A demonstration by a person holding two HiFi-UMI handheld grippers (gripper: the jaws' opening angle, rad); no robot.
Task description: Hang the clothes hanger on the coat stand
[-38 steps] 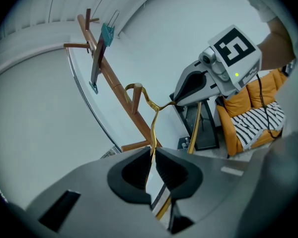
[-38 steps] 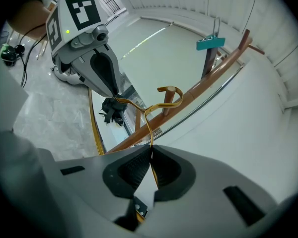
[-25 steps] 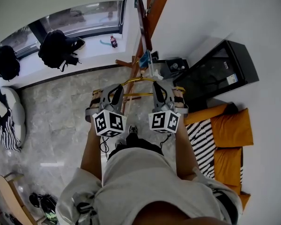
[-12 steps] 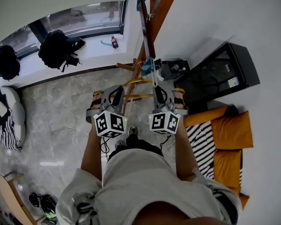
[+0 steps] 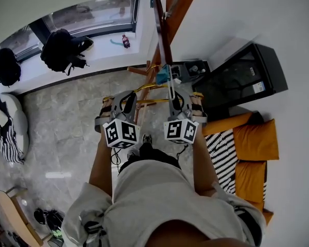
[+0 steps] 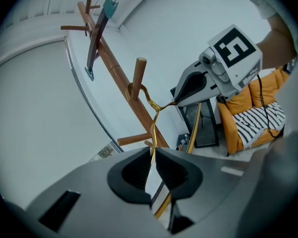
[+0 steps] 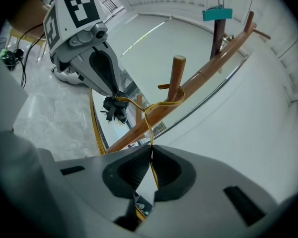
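Note:
A thin gold wire clothes hanger [image 5: 144, 90] spans the gap between my two grippers. My left gripper [image 6: 153, 152] is shut on one shoulder of the hanger [image 6: 152, 133], and my right gripper [image 7: 150, 152] is shut on the other shoulder of the hanger [image 7: 148, 128]. The hook [image 7: 166, 103] curls round a wooden peg [image 7: 177, 76] where the peg meets the slanted pole of the coat stand [image 6: 114, 66]. In the head view the left gripper [image 5: 130, 96] and right gripper [image 5: 172, 95] sit side by side just below the coat stand [image 5: 162, 30].
Higher on the pole hangs a dark hanger with a teal clip [image 7: 217, 14]. A black cabinet [image 5: 242, 78] stands at the right wall, with orange cushions [image 5: 255, 148] on the floor below it. Black backpacks [image 5: 62, 53] lie on the window ledge. A bottle [image 5: 125, 40] stands there too.
Both grippers, still holding the hanger, have edged a little closer to the coat stand. The right one sank slightly. Their grip is unchanged.

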